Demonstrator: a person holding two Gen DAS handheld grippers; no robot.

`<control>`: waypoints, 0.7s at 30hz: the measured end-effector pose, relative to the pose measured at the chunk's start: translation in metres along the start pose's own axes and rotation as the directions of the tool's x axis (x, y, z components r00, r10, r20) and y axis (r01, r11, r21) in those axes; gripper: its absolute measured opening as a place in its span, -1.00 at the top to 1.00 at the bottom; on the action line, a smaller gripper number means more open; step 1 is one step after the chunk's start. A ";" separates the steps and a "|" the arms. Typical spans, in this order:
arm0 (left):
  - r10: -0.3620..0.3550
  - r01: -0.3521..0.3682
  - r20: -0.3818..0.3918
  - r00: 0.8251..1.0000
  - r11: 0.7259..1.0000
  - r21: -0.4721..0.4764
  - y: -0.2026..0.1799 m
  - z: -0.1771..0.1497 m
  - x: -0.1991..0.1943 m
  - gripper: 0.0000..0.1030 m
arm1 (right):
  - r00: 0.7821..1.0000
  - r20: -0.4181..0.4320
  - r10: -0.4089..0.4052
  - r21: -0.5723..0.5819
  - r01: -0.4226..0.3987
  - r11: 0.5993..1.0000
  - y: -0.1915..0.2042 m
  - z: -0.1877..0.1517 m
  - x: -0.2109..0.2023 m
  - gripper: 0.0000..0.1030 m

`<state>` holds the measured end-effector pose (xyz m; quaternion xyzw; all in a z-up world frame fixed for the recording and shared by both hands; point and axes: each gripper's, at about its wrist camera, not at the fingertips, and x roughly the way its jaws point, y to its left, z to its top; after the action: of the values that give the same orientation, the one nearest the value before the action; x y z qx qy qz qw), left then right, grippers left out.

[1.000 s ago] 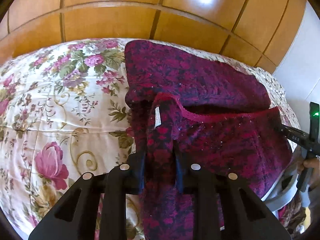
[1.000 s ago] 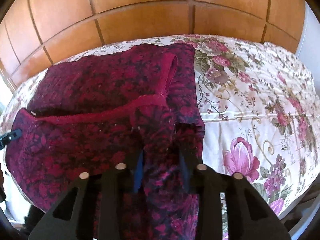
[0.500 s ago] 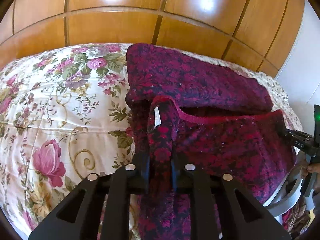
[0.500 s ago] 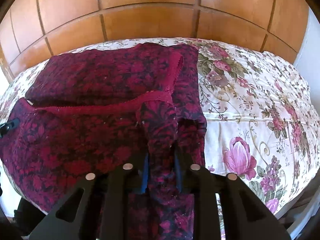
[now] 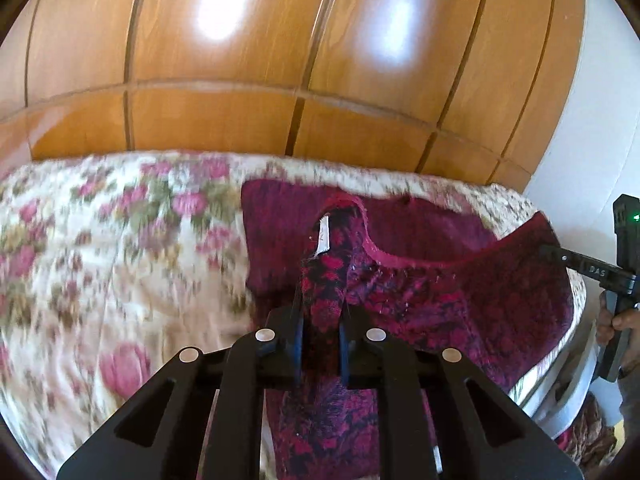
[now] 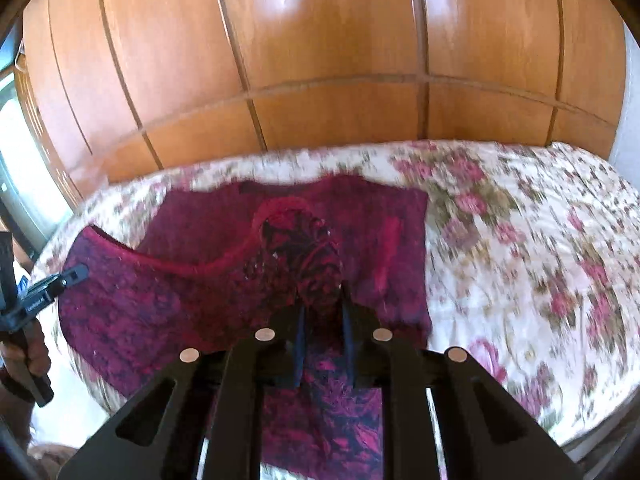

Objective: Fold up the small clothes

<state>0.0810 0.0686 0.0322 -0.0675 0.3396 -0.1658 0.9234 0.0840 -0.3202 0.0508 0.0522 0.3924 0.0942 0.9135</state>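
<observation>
Left claw (image 5: 320, 334) – right claw (image 6: 323, 330) – pinching garment (image 5: 460, 304)

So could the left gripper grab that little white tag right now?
Probably not. The left gripper is already shut on a bunch of the red garment, so its jaws are full. The tag sits just beyond the fingertips with nothing covering it, but the gripper would have to let go first.

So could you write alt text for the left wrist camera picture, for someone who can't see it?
The left gripper is shut on a bunched corner of a dark red patterned garment, raised off a floral bedspread. At the right edge the right gripper holds the garment's other corner. Glossy wooden panels fill the background.
</observation>
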 end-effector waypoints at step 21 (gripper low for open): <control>0.059 -0.065 0.078 0.995 0.996 0.068 0.014 0.078 0.055 0.77 | 0.991 0.125 -0.046 0.056 0.039 0.998 -0.031 0.081 0.064 0.73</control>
<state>0.1748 0.0631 0.0553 -0.0306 0.3002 -0.1461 0.9421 0.1904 -0.3390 0.0559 0.0739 0.3373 0.0608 0.9365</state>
